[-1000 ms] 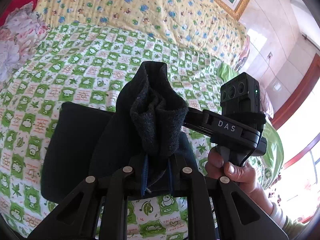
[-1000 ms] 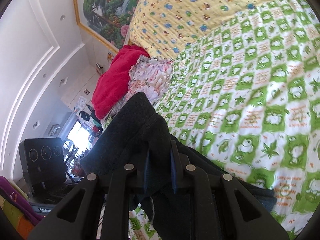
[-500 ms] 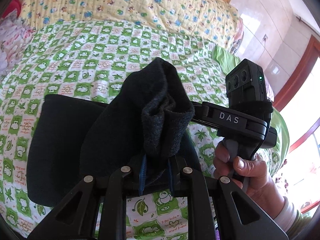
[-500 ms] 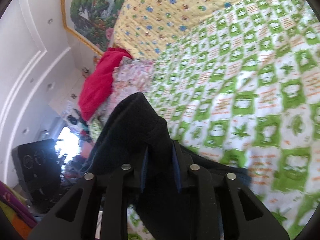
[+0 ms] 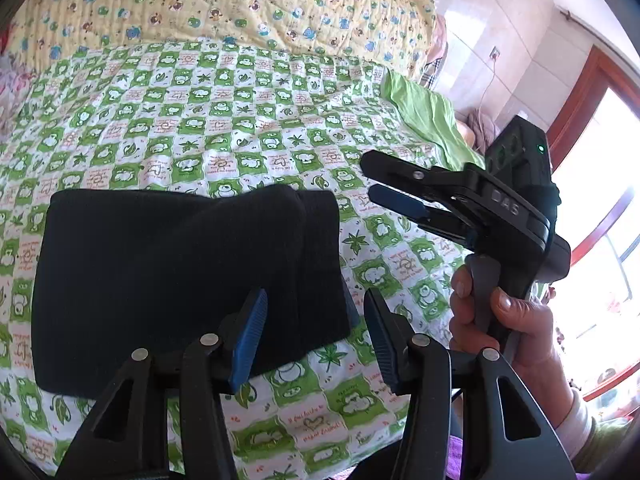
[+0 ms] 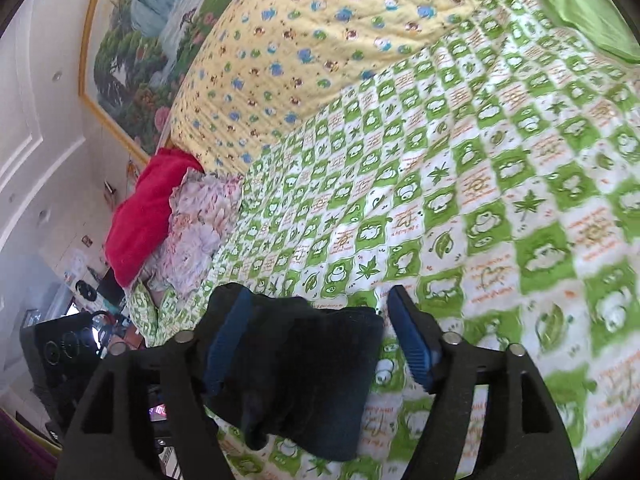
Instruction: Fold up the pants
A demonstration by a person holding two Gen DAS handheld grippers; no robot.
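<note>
The dark pants lie folded into a flat rectangle on the green-checked bedspread. My left gripper is open, its blue pads on either side of the fold's near right corner, holding nothing. My right gripper shows in the left wrist view to the right of the pants, open and empty. In the right wrist view the right gripper is open over the end of the folded pants.
A yellow patterned quilt lies at the head of the bed. A red cloth and a floral cloth are heaped at the bed's left end. A green sheet covers the right edge.
Both grippers were shut on a raised bunch of the pants. Now both have opened and the pants lie flat on the bed, folded over.
</note>
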